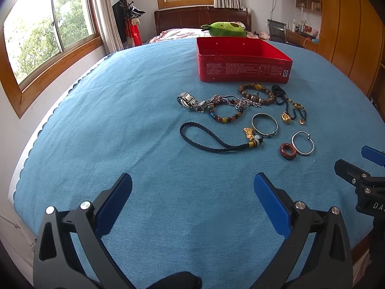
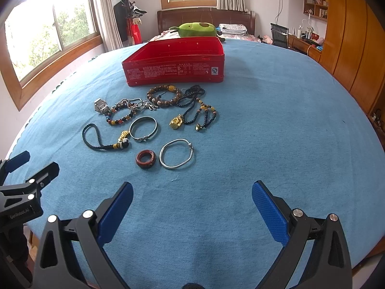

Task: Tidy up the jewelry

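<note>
An open red tin box (image 1: pixel 243 71) (image 2: pixel 175 72) stands on the blue cloth. In front of it lie a brown bead bracelet (image 1: pixel 256 94) (image 2: pixel 164 95), a dark bead necklace with a gold charm (image 1: pixel 287 118) (image 2: pixel 176 121), a metal watch (image 1: pixel 190 101) (image 2: pixel 99 106), a coloured bead bracelet (image 1: pixel 226 115) (image 2: pixel 120 118), a braided black cord with a gold charm (image 1: pixel 204 139) (image 2: pixel 96 139), two silver bangles (image 1: pixel 264 125) (image 2: pixel 176 154) and a red-brown ring (image 1: pixel 288 151) (image 2: pixel 145 159). My left gripper (image 1: pixel 192 192) and right gripper (image 2: pixel 192 197) are open and empty, nearer than the jewelry.
The blue cloth (image 1: pixel 144 120) covers a round-looking table. A green plush toy (image 1: pixel 226 29) lies behind the box on a bed. Windows are on the left, wooden wardrobes (image 2: pixel 349 48) on the right. The other gripper shows at each view's edge (image 1: pixel 365 178) (image 2: pixel 21 187).
</note>
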Action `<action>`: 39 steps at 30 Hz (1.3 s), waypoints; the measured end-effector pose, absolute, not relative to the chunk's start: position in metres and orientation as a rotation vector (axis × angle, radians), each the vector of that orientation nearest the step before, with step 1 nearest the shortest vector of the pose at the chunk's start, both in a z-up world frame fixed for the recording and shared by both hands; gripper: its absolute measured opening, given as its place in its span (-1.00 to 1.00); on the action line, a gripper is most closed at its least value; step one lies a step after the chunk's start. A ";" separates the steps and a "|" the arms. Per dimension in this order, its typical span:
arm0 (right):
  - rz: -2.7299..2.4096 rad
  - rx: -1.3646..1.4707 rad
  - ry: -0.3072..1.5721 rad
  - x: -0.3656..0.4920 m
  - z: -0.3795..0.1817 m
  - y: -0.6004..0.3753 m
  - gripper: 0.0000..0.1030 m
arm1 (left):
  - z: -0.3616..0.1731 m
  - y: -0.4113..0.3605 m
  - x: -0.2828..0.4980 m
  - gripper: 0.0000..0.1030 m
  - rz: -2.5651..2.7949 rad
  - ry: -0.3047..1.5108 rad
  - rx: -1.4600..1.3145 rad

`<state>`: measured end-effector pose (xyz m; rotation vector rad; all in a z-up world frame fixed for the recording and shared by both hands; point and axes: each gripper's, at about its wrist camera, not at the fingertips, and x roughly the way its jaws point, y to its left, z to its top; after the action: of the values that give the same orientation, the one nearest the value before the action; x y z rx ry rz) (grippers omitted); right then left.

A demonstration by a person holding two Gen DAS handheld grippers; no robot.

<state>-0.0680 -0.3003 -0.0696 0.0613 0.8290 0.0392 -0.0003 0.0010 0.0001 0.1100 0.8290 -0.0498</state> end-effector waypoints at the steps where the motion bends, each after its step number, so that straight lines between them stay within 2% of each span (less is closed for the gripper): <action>1: 0.039 0.061 0.829 -0.068 -0.069 -0.300 0.93 | 0.000 0.001 0.000 0.94 -0.050 0.829 0.110; 39: 0.039 0.059 0.828 -0.068 -0.065 -0.299 0.93 | 0.001 0.001 -0.001 0.94 -0.048 0.828 0.115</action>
<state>-0.0681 -0.2995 -0.0652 0.0588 0.8281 0.0389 -0.0007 0.0014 0.0013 0.1153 0.8276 -0.0475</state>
